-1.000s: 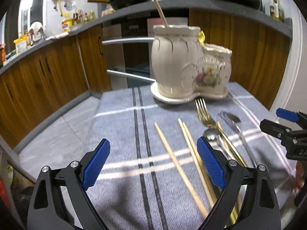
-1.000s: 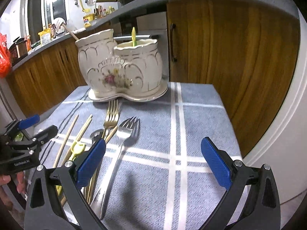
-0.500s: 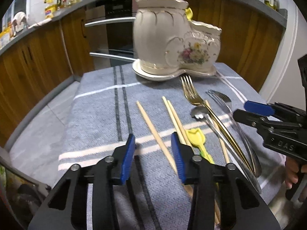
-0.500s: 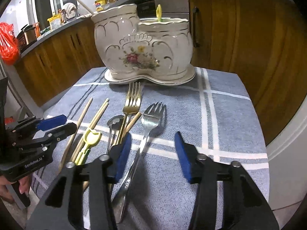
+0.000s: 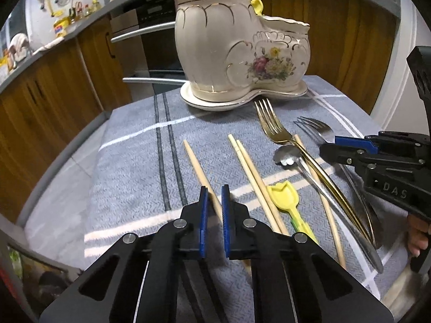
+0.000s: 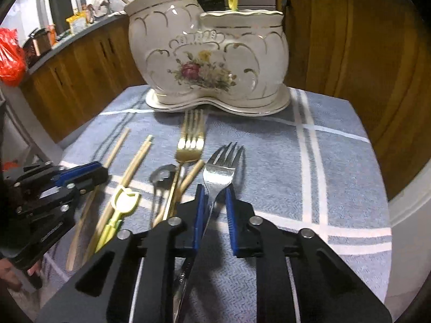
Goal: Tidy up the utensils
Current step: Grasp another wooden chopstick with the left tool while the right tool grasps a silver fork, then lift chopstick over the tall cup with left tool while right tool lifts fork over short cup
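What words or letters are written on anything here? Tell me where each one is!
"DAS": on the black body of the right gripper, seen from the left camera.
Small white lettering on the left gripper body: too blurred to read.
Bottles and packets on the far counter: too small to read.

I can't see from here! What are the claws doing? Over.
Left claw closing around single chopstick. Right claw closing around silver fork. Both utensils on cloth. Nothing blocking holder.

A home kitchen. Wooden cabinets (image 5: 54, 99) run under a grey countertop (image 5: 89, 24). An oven (image 5: 150, 40) sits at twelve o'clock.
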`<state>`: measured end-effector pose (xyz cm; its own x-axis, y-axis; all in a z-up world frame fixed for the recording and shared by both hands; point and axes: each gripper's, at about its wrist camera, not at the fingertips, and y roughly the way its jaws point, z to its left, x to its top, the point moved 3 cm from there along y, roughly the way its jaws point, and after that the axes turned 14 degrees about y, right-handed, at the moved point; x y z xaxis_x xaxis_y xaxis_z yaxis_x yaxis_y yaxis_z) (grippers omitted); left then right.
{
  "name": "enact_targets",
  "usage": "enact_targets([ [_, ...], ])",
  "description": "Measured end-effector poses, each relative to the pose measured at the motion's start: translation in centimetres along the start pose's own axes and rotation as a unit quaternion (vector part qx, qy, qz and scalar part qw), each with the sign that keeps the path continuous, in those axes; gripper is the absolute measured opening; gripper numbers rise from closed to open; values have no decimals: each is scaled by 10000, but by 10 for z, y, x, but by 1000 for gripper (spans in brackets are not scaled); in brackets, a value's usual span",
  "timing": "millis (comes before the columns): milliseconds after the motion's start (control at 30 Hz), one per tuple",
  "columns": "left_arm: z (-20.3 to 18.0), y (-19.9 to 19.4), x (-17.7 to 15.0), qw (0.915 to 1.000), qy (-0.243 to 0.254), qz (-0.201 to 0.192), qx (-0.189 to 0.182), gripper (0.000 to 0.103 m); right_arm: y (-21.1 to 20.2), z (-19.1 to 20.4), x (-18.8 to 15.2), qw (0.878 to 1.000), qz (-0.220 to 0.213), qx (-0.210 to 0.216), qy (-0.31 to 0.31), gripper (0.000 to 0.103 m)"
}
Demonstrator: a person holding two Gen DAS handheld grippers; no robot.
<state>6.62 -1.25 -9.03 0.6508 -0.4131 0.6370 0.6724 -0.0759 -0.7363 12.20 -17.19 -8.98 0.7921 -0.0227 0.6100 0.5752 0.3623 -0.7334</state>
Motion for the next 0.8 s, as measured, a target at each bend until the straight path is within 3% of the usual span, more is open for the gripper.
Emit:
enact_targets([
  [267,5,-10,-2,9995,-71,-103,-302,6,-18,-3,5,9989,-322,-173,-293,4],
  [800,-1,-3,-2,9996,152,84,-234,8,-12,-3,2,9994,-103,-72,-312,3],
])
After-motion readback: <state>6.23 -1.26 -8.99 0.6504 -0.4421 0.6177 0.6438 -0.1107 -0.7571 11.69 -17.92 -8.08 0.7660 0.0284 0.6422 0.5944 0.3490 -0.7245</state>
